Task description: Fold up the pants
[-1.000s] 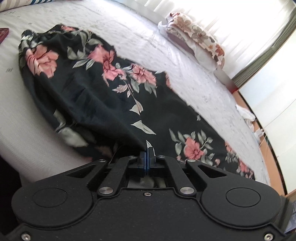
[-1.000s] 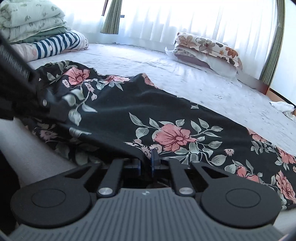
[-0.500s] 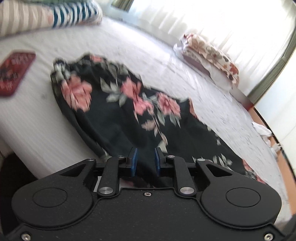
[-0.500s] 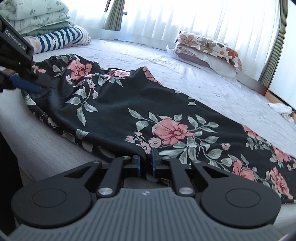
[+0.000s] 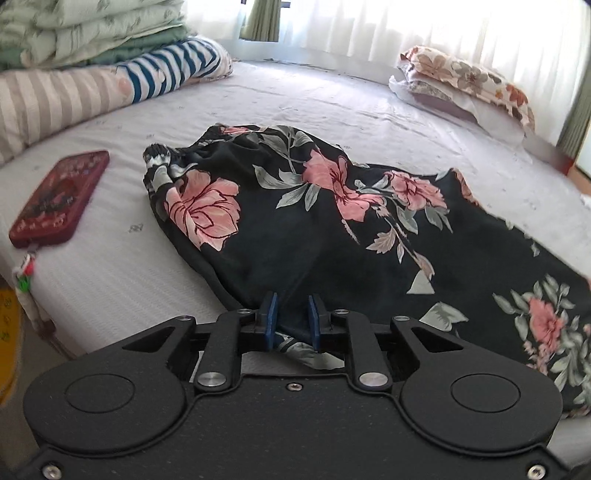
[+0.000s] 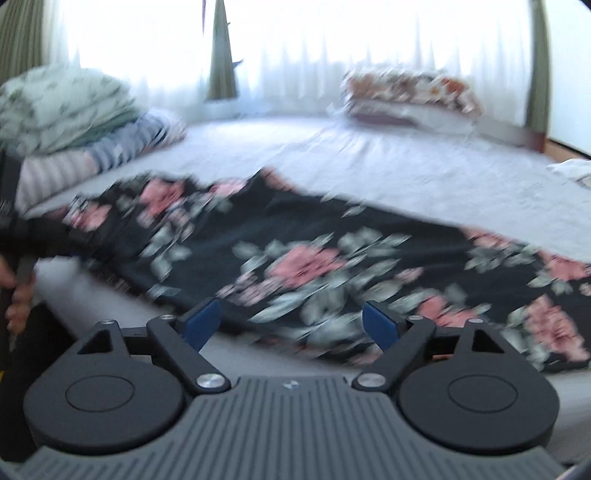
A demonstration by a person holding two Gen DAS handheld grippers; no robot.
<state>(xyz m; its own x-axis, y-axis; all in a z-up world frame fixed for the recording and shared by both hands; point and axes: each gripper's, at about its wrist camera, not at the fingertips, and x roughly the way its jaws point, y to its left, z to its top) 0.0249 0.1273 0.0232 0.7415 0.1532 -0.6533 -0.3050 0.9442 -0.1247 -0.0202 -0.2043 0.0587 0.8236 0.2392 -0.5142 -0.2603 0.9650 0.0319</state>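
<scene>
White quilted bedsheet (image 5: 332, 107) covered the mattress, w/ sheer curtains (image 5: 406, 22) glowing behind. Black floral pants (image 5: 314, 229) lay flat across the near part of the bed, waistband bunched toward the left, legs running off right. Left gripper (image 5: 291, 321) sat at the near hem, blue pads a bit apart, fabric between them but not pinched. Right gripper (image 6: 291, 325) was spread wide, holding nothing, just short of the pants' near edge; that view was blurred. Red phone (image 5: 59, 199) lay left of the pants; folded bedding (image 5: 92, 55) stacked at the far left; floral pillow (image 5: 469, 81) far right.
</scene>
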